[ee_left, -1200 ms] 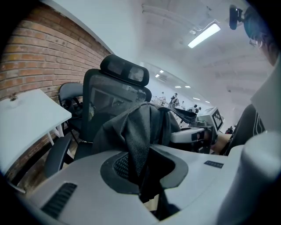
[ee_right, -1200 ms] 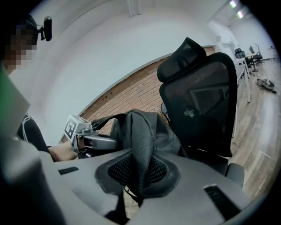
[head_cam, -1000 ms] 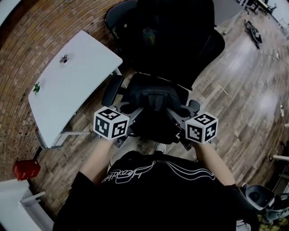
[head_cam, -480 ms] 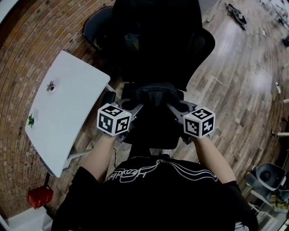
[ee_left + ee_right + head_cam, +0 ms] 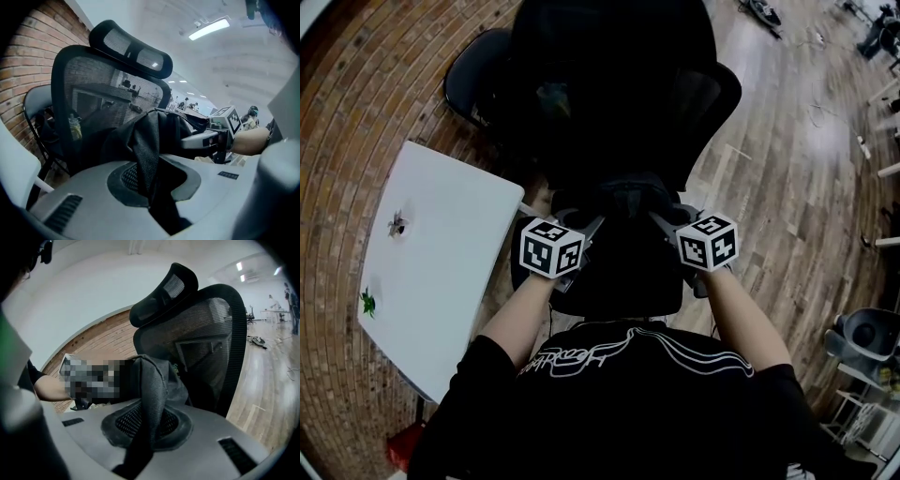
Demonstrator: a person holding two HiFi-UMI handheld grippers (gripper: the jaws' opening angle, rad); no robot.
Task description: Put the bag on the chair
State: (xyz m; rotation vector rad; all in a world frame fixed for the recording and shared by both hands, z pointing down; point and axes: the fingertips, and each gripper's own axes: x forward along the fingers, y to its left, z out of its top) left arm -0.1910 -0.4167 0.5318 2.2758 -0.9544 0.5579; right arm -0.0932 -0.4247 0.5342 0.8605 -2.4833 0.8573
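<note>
Both grippers pinch the bag, one strap each.
- Left gripper (image 5: 152, 187): jaws nearly together, clamped on a black mesh strap (image 5: 146, 154) that runs up out of the gap.
- Right gripper (image 5: 145, 427): the same, jaws nipped on its own strap (image 5: 152, 390).

Bag (image 5: 623, 199) hangs at frame centre between the two grippers, in front of the chair (image 5: 619, 94) backrest and above the seat. It is black on black, so I cannot tell whether its bottom touches the seat yet.

Judged reasons:
- A strap in each gripper keeps the bag level and its weight shared, so it should not swing or tip on the way in.
- Both grippers point forward and somewhat down, which suits lowering onto the seat rather than throwing.
- The jaws have to stay clamped until the seat bears the weight.

Views compared:
- Head view gives the layout: person standing square to the chair, white table (image 5: 441, 253) at left, second dark chair (image 5: 473, 80) at upper left, wood floor at right. It does not show the jaws' grip.
- Left gripper view shows the pinch, the mesh backrest with headrest close behind the bag, and the right gripper across at mid right.
- Right gripper view shows its own pinch and the backrest from the other side. A mosaic patch covers the part at left.

Step in hand: carry-in and lowering. Release not yet done.
</note>
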